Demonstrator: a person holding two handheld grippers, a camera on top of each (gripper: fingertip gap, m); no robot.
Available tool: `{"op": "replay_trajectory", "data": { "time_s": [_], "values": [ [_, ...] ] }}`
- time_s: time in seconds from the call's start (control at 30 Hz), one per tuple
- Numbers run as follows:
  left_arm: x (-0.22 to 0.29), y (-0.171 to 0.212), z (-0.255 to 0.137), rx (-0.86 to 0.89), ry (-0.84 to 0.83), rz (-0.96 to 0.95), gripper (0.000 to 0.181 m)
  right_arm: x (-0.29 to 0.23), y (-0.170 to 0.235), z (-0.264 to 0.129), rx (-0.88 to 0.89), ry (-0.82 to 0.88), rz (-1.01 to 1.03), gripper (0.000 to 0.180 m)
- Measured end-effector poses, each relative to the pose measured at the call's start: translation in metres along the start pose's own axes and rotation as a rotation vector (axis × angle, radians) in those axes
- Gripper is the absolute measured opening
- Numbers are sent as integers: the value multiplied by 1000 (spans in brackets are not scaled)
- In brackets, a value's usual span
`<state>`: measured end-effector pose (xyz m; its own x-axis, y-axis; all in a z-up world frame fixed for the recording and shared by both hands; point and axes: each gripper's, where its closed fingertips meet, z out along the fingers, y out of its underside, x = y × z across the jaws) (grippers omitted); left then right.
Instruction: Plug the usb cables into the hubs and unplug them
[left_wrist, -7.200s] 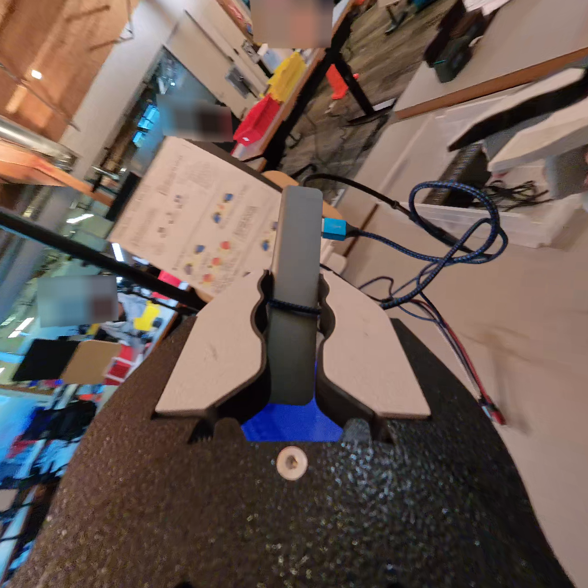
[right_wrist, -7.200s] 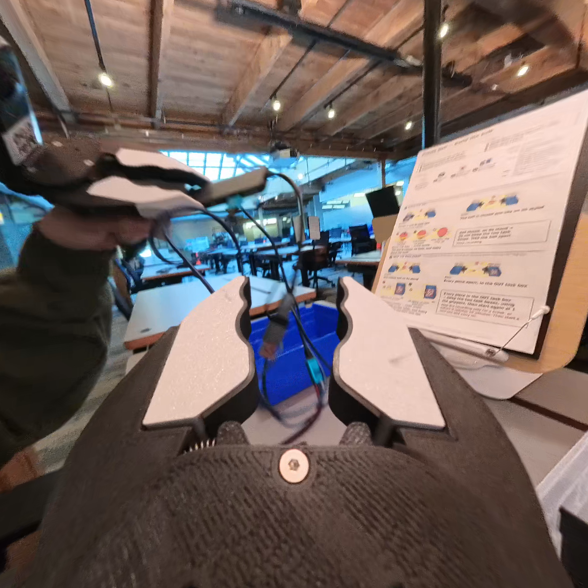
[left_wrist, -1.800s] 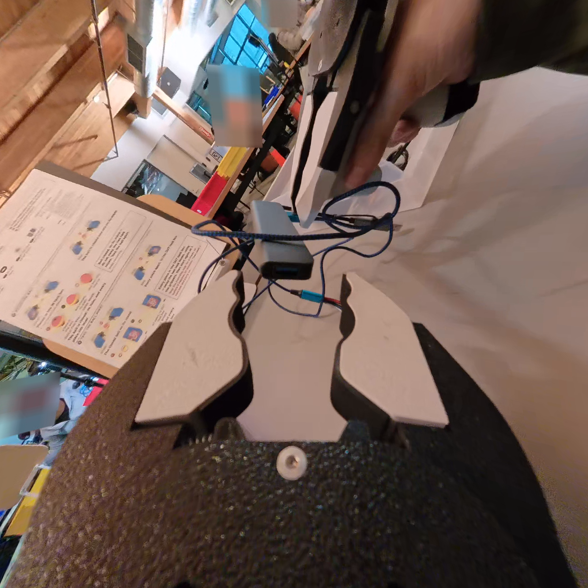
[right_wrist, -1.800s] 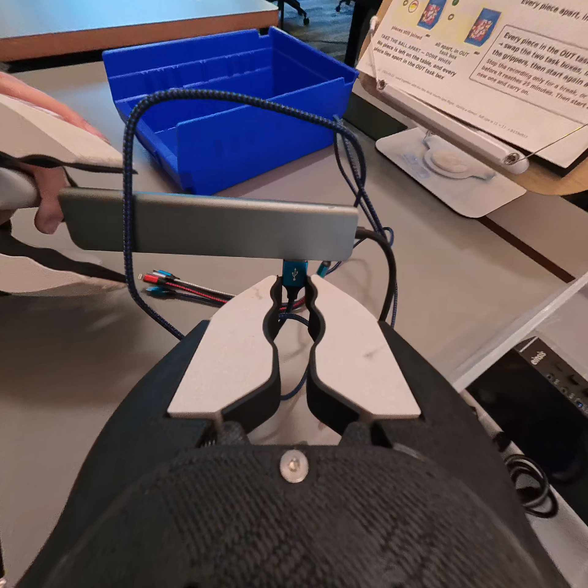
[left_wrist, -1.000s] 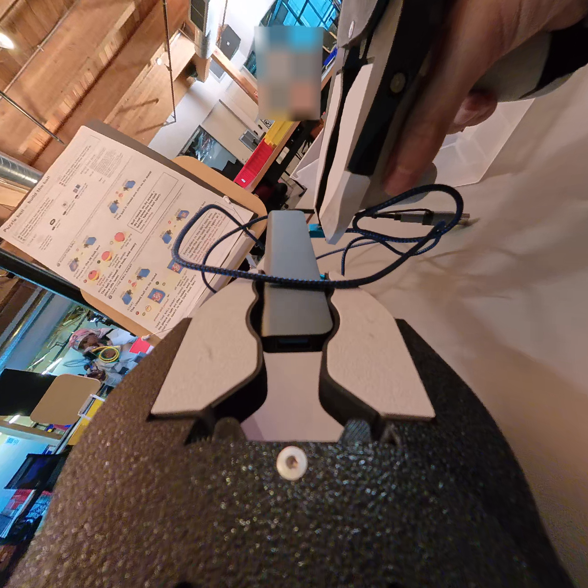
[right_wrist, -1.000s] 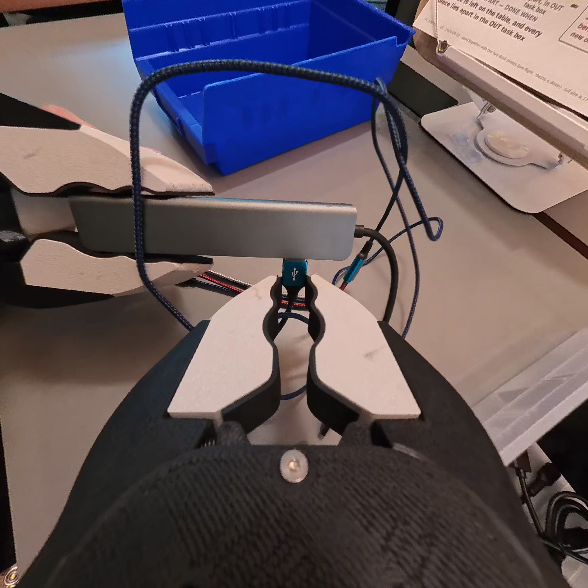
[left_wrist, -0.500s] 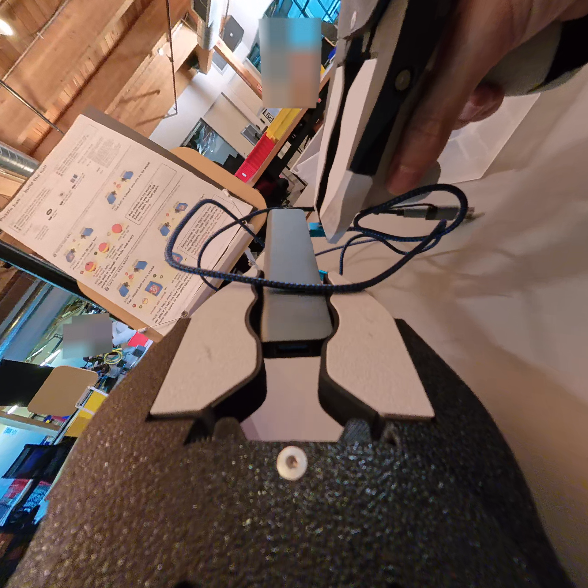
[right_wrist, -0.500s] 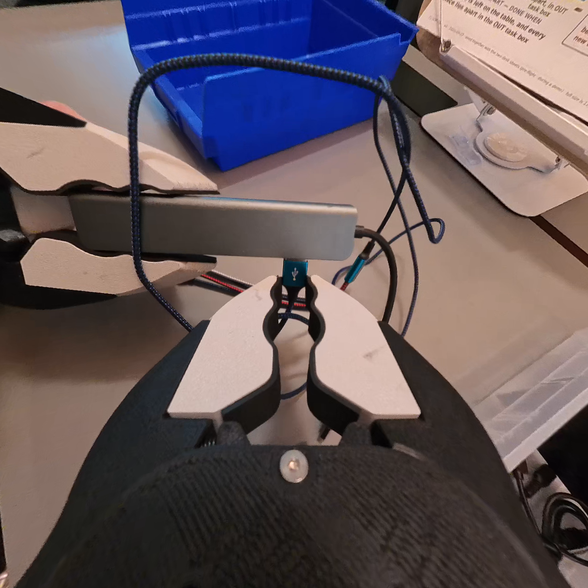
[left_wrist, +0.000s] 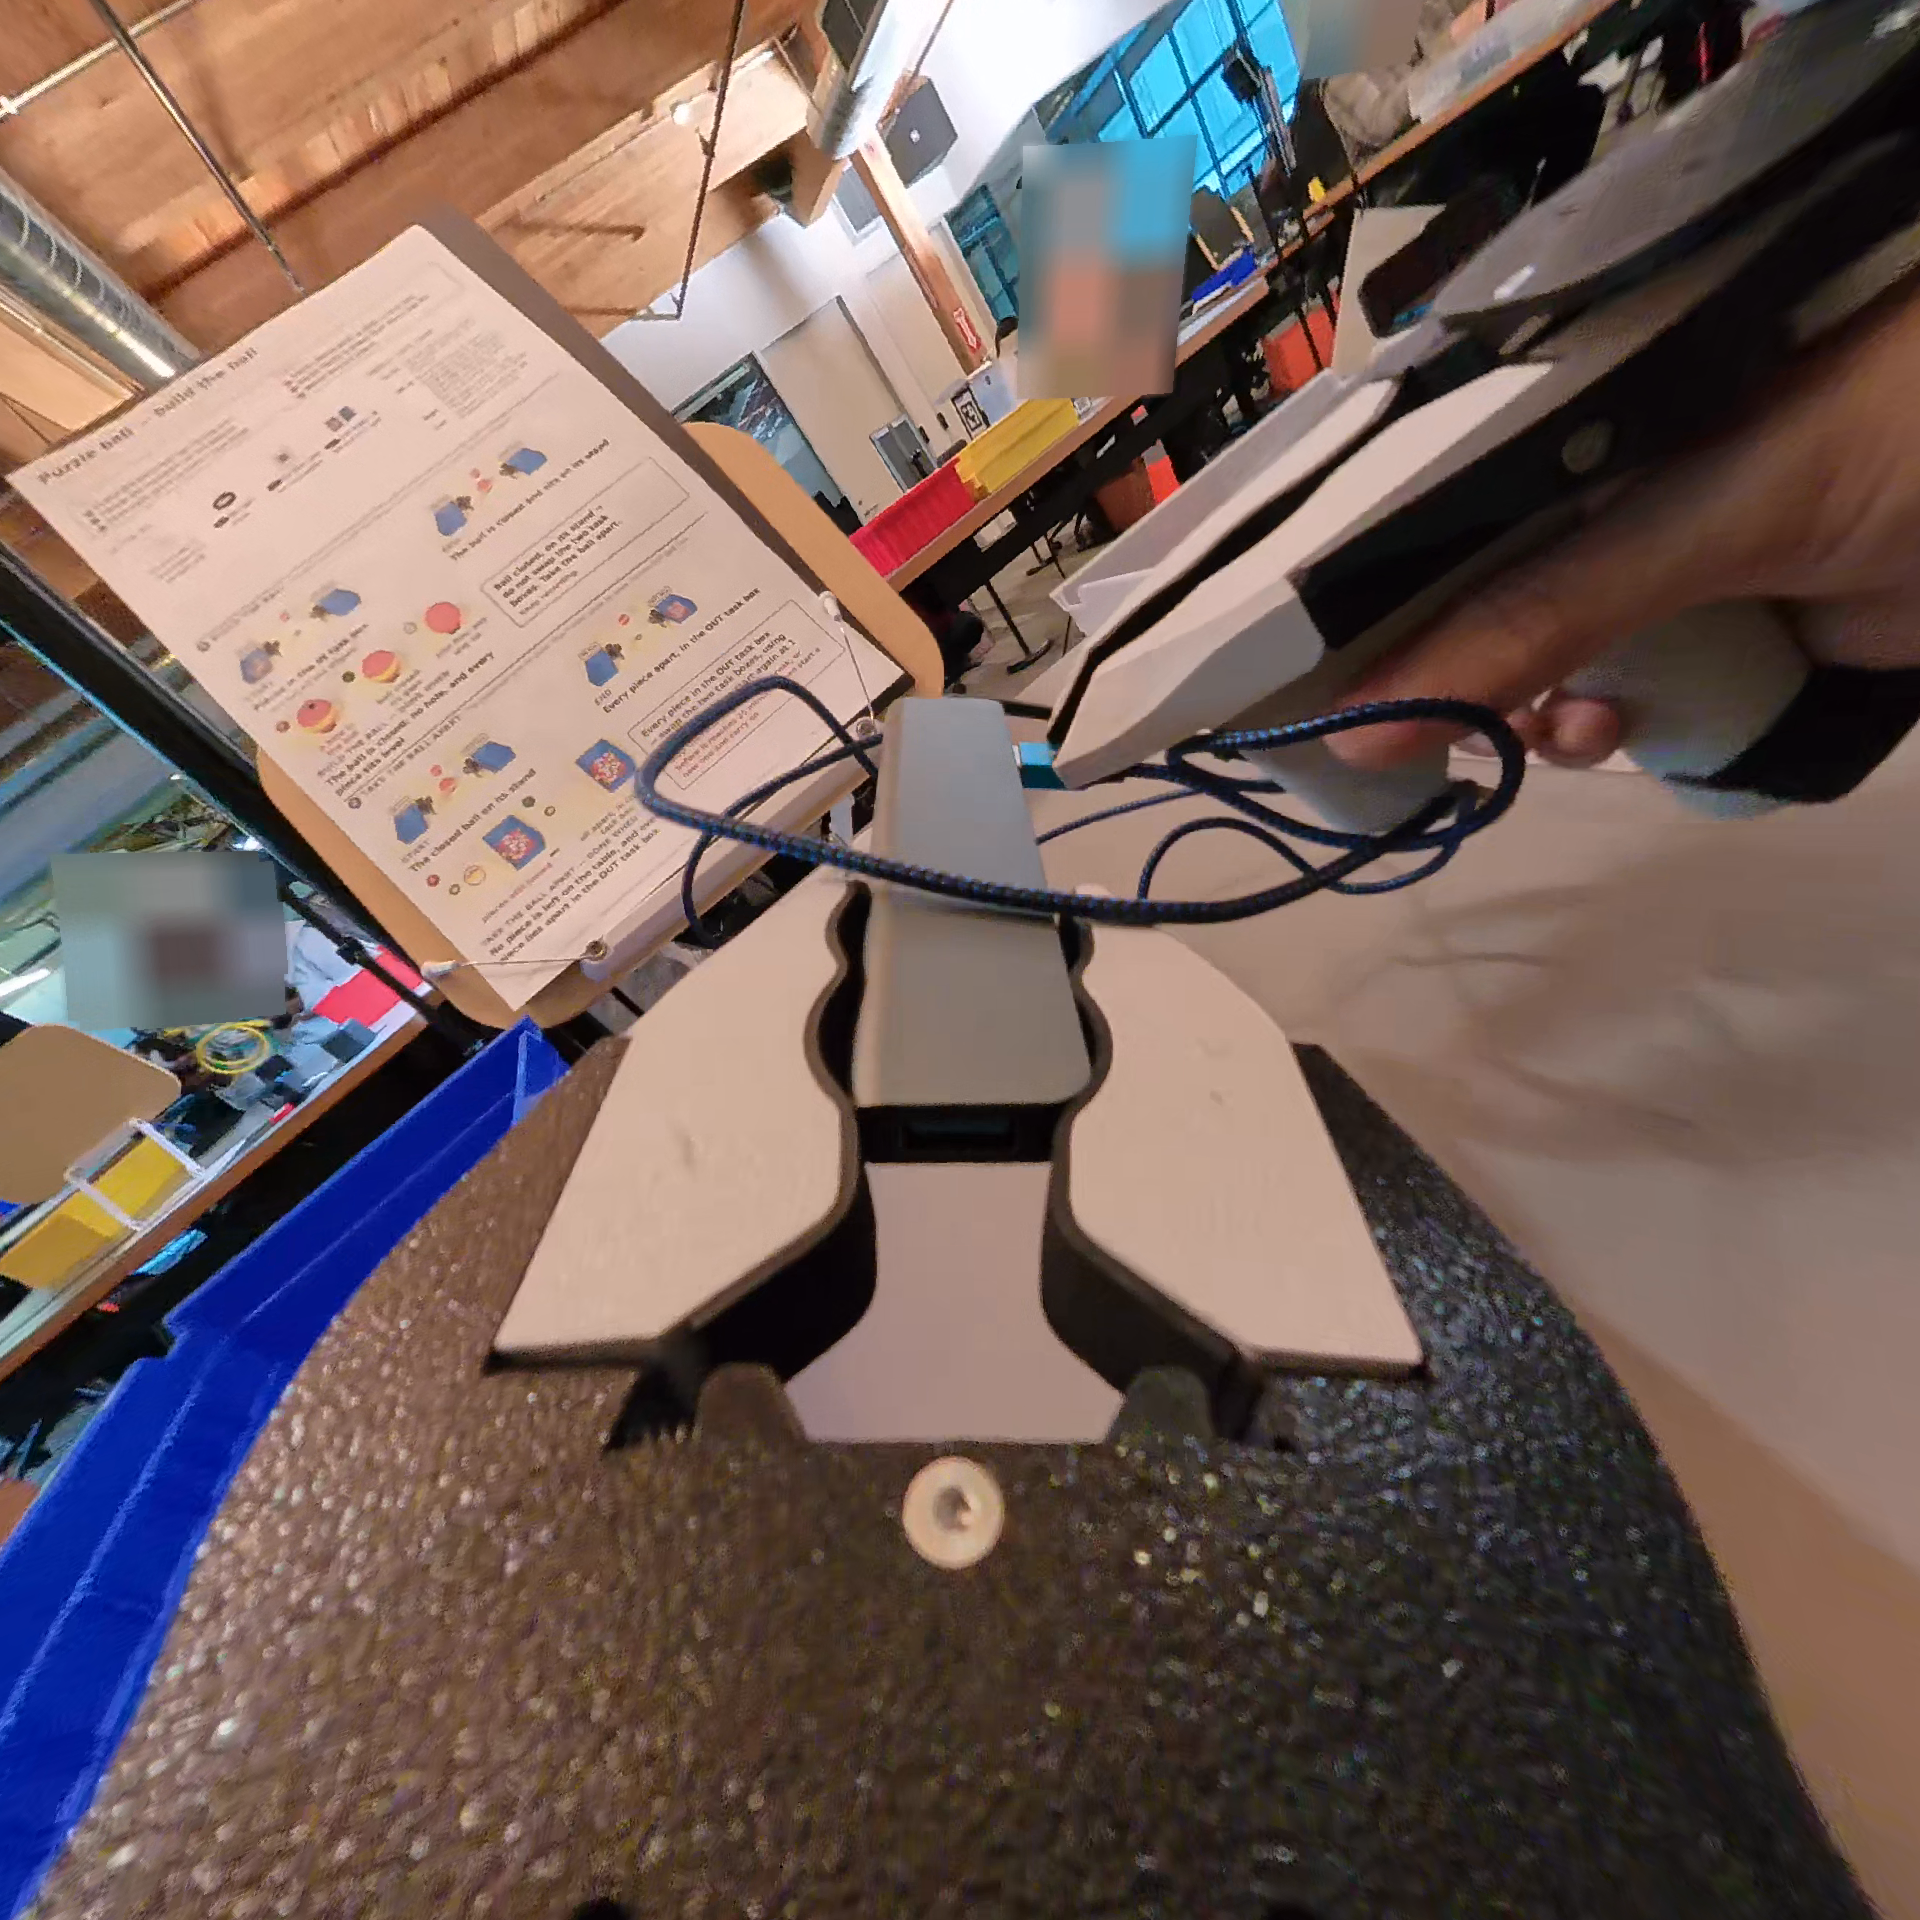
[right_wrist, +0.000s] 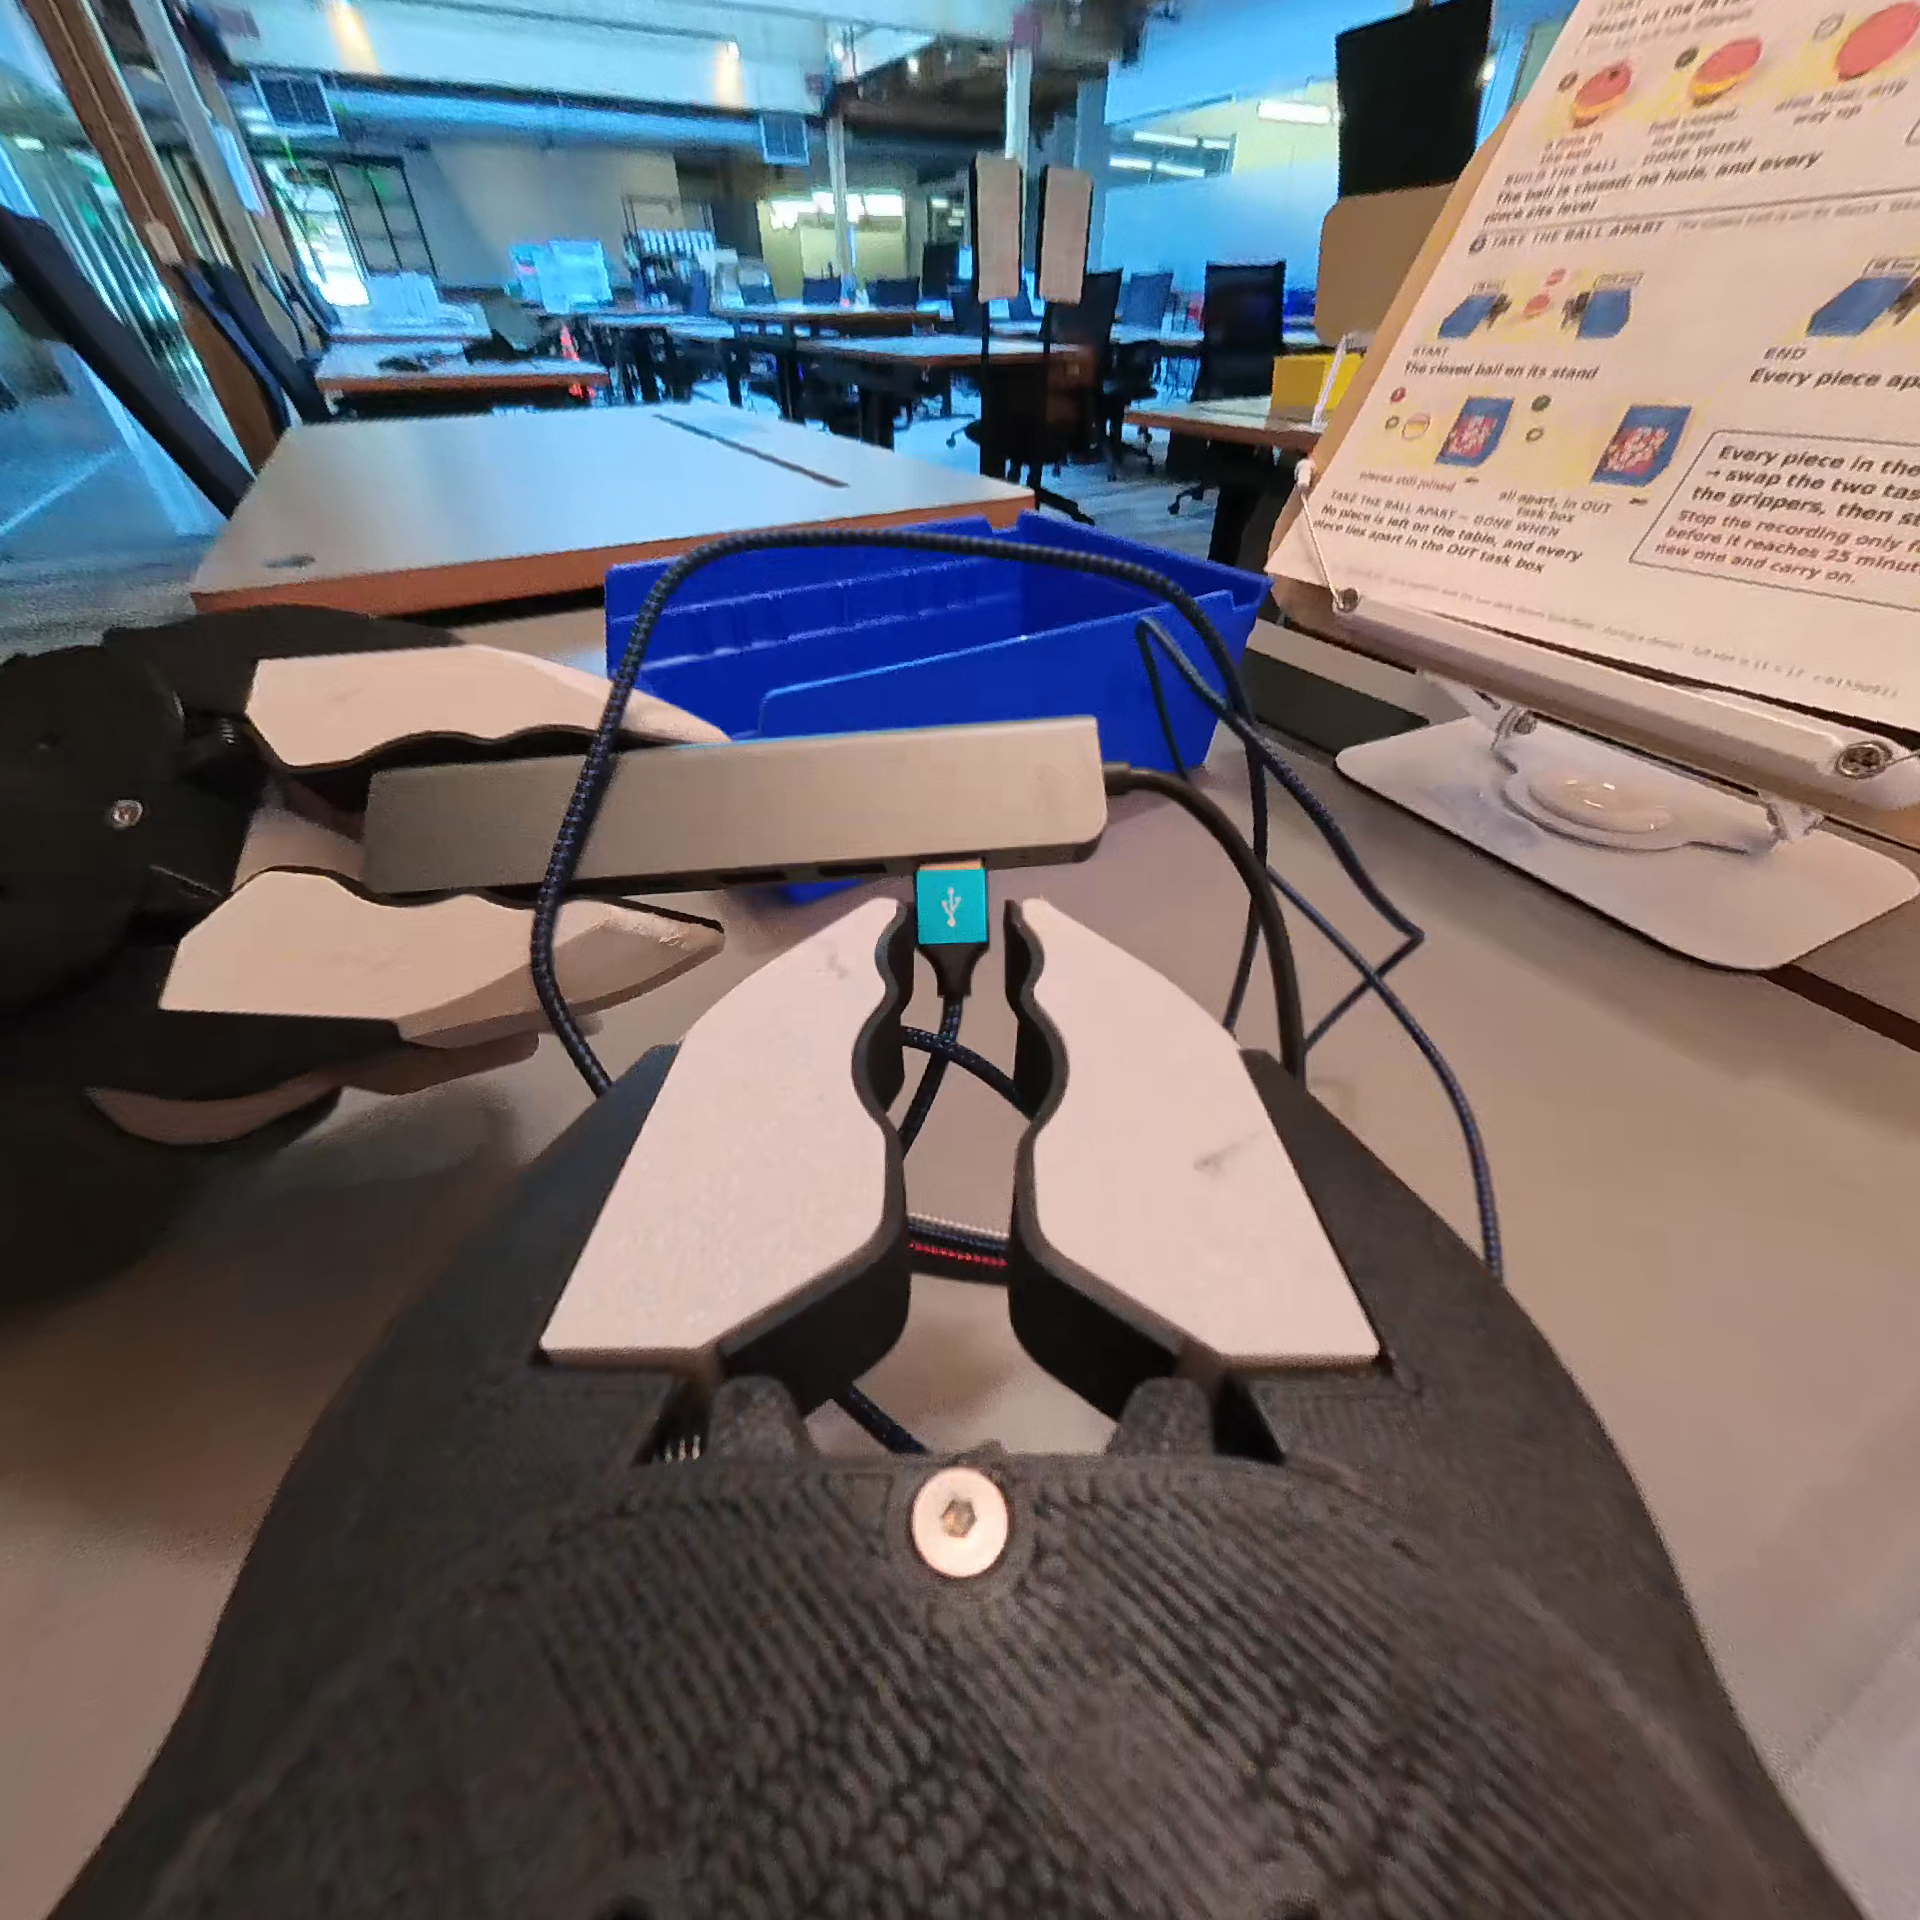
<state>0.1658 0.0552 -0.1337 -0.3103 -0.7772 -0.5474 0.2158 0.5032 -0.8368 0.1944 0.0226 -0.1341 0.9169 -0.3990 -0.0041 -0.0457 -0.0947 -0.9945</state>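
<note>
**Hub held over a grey table, teal plug in its side**

A pale grey table (right_wrist: 1558, 1195) lies under both grippers, in a big open room with wooden ceiling beams and rows of desks. Ahead of the right gripper (right_wrist: 958, 914) stands a blue bin (right_wrist: 935, 644); ahead and to its right, a printed sheet on a stand (right_wrist: 1662, 436).

The left gripper (left_wrist: 961, 914) pinches the near end of the grey hub (left_wrist: 961, 883), which points straight away from it. The right gripper's jaws stand slightly apart on either side of the teal plug (right_wrist: 948, 906), which sits in the hub's side. I cannot tell whether they touch it. A braided blue cable (right_wrist: 935, 545) loops over the hub.

Only the right wrist view shows the hub's row of ports and the black cord (right_wrist: 1236, 862) at its far end. Only the left wrist view shows the hand (left_wrist: 1621, 582) gripping the right gripper, and red and yellow bins beyond.
</note>
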Motion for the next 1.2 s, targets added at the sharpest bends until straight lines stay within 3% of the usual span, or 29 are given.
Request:
{"op": "replay_trajectory", "data": {
  "time_s": [0.03,0.63,0.7,0.77,0.9,1.03,1.2],
  "values": [
    [-1,0,-1,3,-2,-6,34,0,0,0,4,-1,1,16],
    [2,10,1,-50,-9,61,35,0,16,8,-109,72,-127,14],
    [-19,13,-1,-81,-130,95,34,4,28,6,-197,95,-163,14],
    [-66,21,-10,-114,-248,-15,34,9,40,2,-241,123,-194,14],
    [-94,8,-22,-53,-201,-167,34,11,-15,-9,-25,84,-70,13],
    [-96,2,-26,-44,-200,-121,34,17,-86,-52,207,133,-127,13],
    [-105,4,-29,-86,-237,-19,34,50,-118,-105,304,302,-182,13]
  ]
}}
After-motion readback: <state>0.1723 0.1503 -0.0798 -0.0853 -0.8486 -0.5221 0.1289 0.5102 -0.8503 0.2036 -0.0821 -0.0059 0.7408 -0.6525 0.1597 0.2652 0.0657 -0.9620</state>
